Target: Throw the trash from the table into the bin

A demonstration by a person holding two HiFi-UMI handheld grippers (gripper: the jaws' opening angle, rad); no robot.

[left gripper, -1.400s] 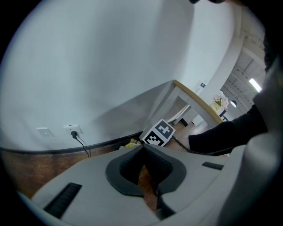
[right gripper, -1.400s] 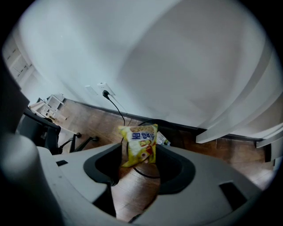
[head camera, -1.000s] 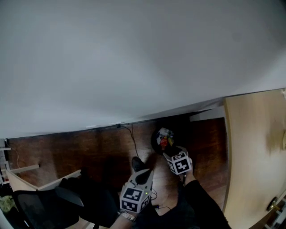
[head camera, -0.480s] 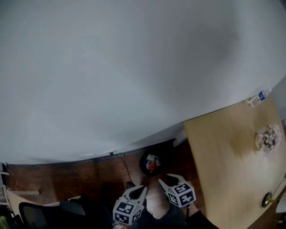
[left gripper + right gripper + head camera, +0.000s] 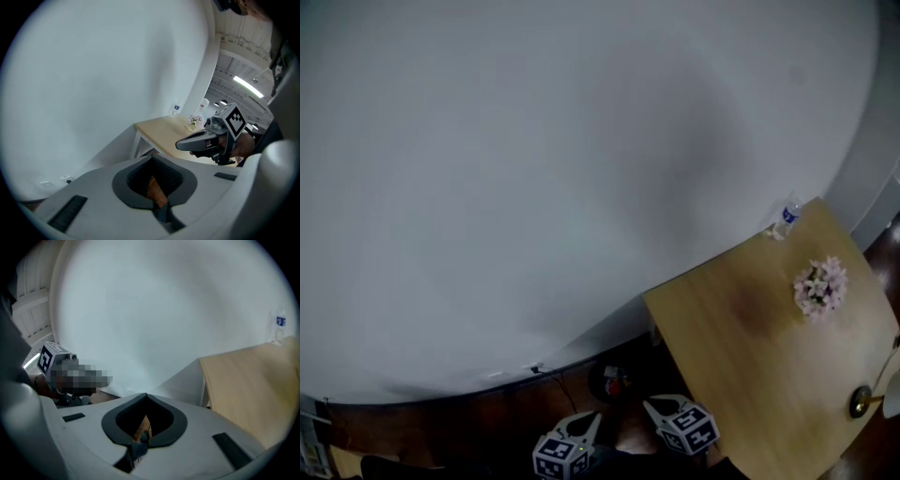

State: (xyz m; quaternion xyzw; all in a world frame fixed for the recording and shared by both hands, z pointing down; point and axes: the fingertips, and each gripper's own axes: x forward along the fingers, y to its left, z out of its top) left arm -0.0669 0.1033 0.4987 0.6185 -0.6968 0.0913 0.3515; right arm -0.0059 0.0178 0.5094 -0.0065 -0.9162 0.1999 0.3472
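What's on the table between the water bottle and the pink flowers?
Nothing. In the head view, only bare table shows between the water bottle and the pink flowers.

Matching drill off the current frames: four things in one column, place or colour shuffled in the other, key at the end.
Things:
1. water bottle
2. flowers
3. bin
4. table

Place or colour:
A. light wood
B. on the floor, beside the table
C. at the table's far corner, by the wall
D. pink

Pairs: 1-C, 2-D, 3-B, 4-A
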